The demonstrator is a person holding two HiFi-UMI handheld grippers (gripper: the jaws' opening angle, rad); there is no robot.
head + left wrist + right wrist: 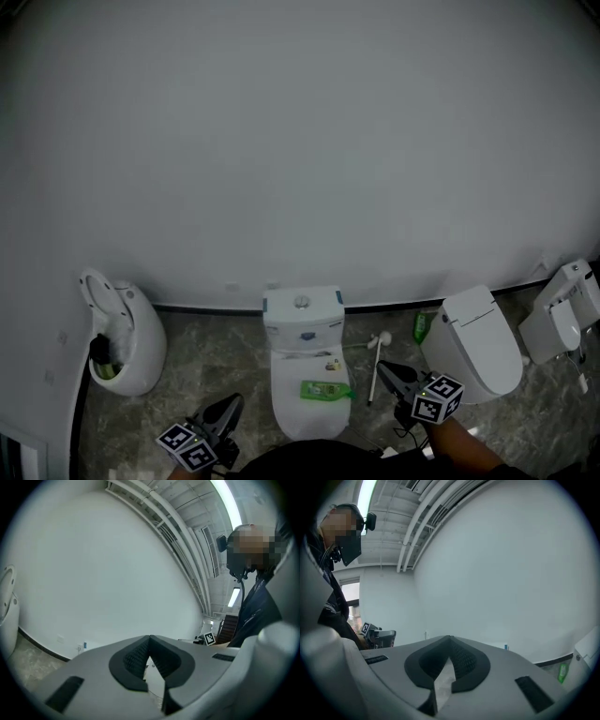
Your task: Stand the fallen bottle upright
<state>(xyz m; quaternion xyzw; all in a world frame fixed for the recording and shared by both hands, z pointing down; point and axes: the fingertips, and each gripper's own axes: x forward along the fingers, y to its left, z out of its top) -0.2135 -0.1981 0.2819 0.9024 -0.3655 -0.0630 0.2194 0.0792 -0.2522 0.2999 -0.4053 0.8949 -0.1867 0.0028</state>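
Note:
A green bottle (325, 390) lies on its side on the shut lid of the middle toilet (305, 323). My left gripper (234, 403) hovers low to the left of that toilet, its jaws (149, 638) shut with nothing between them. To the toilet's right, my right gripper (382, 369) points at the wall, jaws (450, 638) shut and empty too. Neither gripper touches the bottle. A second green bottle (422, 326) (562, 672) stands upright on the floor by the wall.
A toilet with its lid up (122, 342) stands at the left and a closed one (478, 342) at the right, with another fixture (562, 314) at the far right. A white toilet brush (378, 361) lies on the marble floor. A plain white wall (300, 141) closes off the back.

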